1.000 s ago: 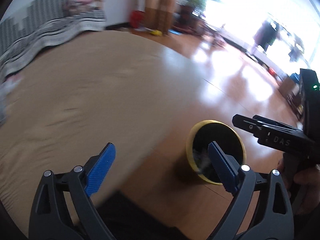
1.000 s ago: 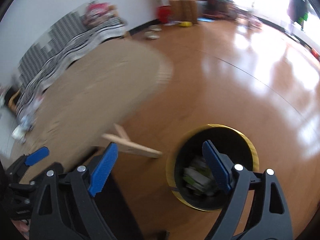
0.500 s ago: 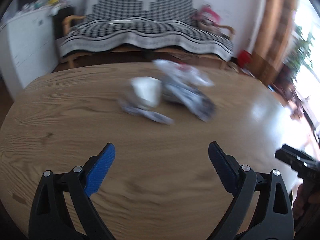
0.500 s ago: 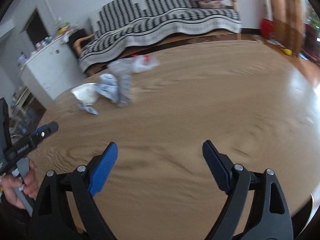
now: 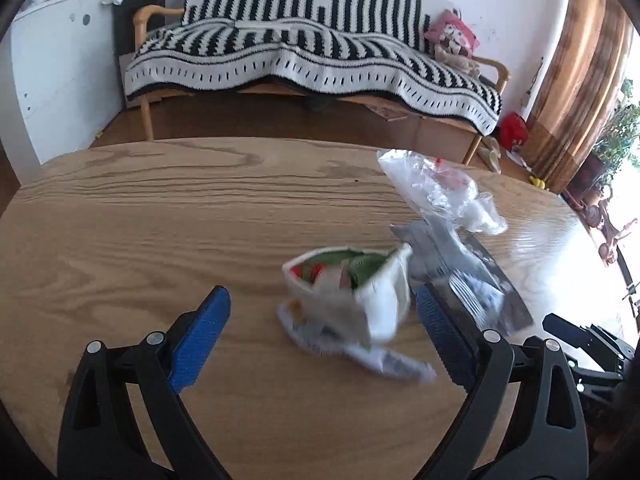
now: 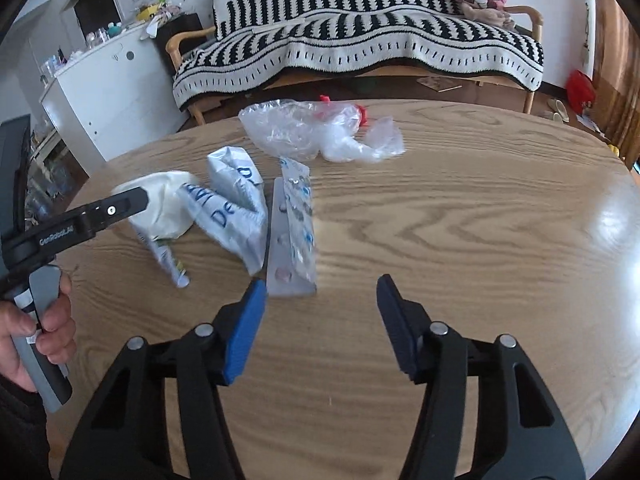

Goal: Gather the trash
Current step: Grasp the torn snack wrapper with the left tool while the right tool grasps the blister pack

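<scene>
Trash waiting on the oval wooden table

Wrappers are lying in a loose cluster on the oval wood-grain table (image 6: 460, 240), none of them lifted yet. The left gripper (image 5: 322, 332) is hovering wide open and empty, with the crumpled white food pouch showing a green and red inside (image 5: 352, 284) sitting just ahead, between its blue pads. The right gripper (image 6: 320, 326) is also spread wide and holding nothing, its left pad just beside the near end of the flat silver-and-clear blister strip (image 6: 292, 232).

A good pick here probably means bringing the left gripper low and closing on the pouch's upright folded wall, since thin film tends to slide out of a shallow pinch. The strip is lying flat, so the right gripper would likely need to catch an edge. The crumpled clear plastic bag with red bits (image 6: 316, 132) is lying farther back, near the table's far edge.

Blue lettering is showing on the crumpled silver-white foil wrapper (image 6: 236, 204); only "De" reads. The left gripper's body, seen from the right wrist, appears to be carrying the word "GenRobot.AI".
</scene>
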The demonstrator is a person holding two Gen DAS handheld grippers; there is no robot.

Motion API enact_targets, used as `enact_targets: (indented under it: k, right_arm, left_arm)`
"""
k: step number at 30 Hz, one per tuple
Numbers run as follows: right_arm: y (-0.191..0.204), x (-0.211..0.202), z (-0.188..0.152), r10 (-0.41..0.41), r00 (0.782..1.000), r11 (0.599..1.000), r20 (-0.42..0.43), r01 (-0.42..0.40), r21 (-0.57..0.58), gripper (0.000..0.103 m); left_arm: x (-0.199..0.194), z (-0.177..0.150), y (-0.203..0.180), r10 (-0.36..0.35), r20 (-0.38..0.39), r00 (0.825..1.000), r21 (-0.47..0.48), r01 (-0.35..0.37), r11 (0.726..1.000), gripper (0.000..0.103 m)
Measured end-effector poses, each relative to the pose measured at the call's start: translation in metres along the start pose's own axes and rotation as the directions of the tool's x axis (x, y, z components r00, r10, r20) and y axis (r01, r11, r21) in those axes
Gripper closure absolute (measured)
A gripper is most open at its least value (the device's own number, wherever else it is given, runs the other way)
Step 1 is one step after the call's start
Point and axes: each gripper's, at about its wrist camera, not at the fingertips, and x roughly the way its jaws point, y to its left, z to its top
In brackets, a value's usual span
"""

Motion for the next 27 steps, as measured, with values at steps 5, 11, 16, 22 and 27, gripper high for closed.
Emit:
enact_targets:
  k: [5,11,16,22,27]
  right_arm:
    - [0.003,0.025,0.013,-0.002,1.000,1.000,-0.015,0.002,-0.014,0.069]
    - [0.010,0.022,0.011,-0.004,1.000,0.999,0.005,0.004,-0.038,0.097]
    - [-0.003,-0.008,0.003,-0.020,0.999,1.000,0.048,0.020,-0.004,0.097]
    - [-0.026,-0.062,-0.024,-0.056,0.994,0.997,0.090,0.052,0.050,0.097]
    - [-0.048,-0.110,-0.062,-0.079,0.990,0.993,0.115,0.069,0.092,0.097]
  left_arm:
    - [0.020,0.012,-0.004,-0.004,0.004,1.000,-0.010,0.004,1.000,0.013]
    - [0.006,0.009,-0.013,-0.037,0.042,0.998,0.017,0.037,0.999,0.057]
    - [-0.016,0.006,-0.013,-0.049,0.053,0.997,0.019,0.048,0.999,0.095]
    - [-0.058,-0.008,-0.009,-0.045,0.091,0.995,0.017,0.044,0.999,0.095]
    - [-0.101,-0.028,-0.020,-0.062,0.095,0.994,0.046,0.058,0.997,0.095]
